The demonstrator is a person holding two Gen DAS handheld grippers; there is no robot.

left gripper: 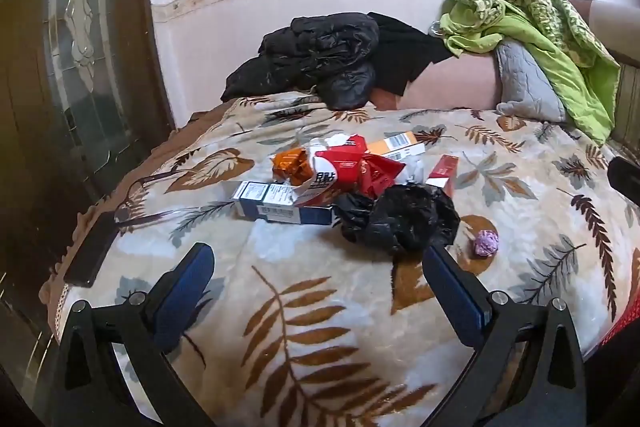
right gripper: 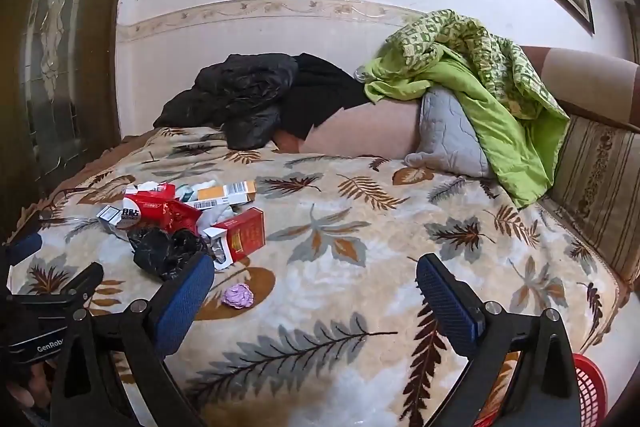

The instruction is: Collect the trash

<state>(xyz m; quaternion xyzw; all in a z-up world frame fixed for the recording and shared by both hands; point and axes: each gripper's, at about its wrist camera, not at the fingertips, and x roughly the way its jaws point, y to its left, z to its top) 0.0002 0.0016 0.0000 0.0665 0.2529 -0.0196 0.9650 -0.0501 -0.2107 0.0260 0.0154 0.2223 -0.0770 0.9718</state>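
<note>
both hand-held grippers [left gripper: 318,259] [right gripper: 316,269] released, empty; red basket [right gripper: 591,391] cut off by frame.

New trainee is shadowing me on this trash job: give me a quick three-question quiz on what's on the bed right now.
1. True or false: the left tongs hold the black bag.
2. Which lies apart from the pile: A) purple paper ball B) blue box C) orange wrapper?
3. What colour is the basket at the bed's edge?

Key: 1 false, both tongs open and empty; 2 A; 3 red.
</note>
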